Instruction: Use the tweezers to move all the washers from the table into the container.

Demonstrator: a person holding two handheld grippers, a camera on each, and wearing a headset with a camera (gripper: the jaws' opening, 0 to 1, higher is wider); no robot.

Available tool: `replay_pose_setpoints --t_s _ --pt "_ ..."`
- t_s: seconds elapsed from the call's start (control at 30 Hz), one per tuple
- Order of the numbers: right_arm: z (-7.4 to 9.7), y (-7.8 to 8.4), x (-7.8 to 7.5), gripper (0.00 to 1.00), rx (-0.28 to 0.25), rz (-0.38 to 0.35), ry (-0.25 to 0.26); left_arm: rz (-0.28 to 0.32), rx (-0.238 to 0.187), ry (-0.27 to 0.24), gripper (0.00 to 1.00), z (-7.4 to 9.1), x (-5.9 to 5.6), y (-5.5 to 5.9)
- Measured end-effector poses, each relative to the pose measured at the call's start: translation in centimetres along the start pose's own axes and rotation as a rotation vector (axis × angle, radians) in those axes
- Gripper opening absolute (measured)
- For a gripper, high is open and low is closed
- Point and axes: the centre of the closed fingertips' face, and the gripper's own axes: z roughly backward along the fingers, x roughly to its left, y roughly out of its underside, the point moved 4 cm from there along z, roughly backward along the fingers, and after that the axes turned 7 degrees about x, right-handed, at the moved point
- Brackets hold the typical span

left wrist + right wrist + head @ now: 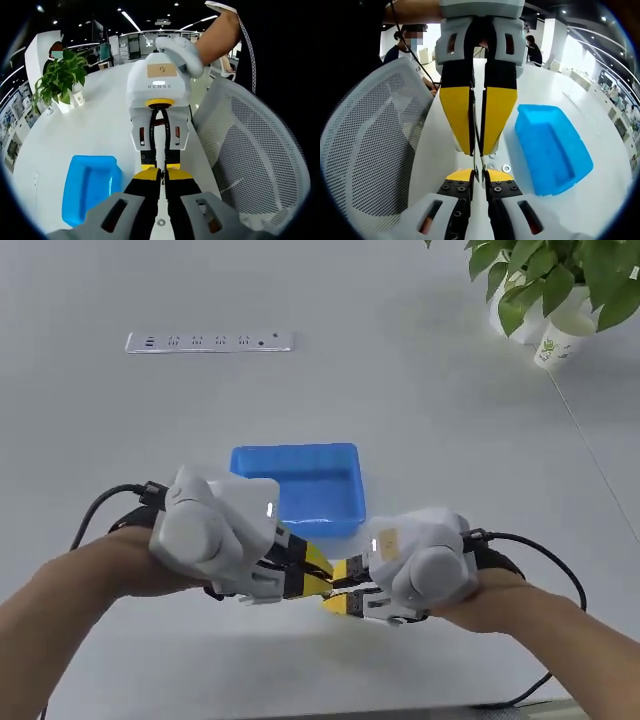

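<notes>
Blue container [295,451]; silver ring washer [506,168]; thin dark tweezers [479,161].

We see a white table [430,410] running from the near edge to the far side. On its far left lies a white power strip [210,342], flat and well apart from everything else. At the far right corner stands a leafy green plant [545,275] in a white pot [562,328]; it also shows in the left gripper view [60,75]. Near us, just off the table's near edge, is a white mesh chair [255,150], also seen in the right gripper view [370,145]. Beyond it, strip lights [131,21] cross a dark ceiling, and a person [534,50] stands far back.
</notes>
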Motion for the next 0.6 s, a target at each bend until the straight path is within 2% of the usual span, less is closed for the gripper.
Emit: replay_pose_setpoints --t_s 0.6 --pt "-0.30 0.40 -0.50 0.12 0.001 -0.016 -0.001 0.012 0.001 0.014 0.07 -0.35 0.71 0.25"
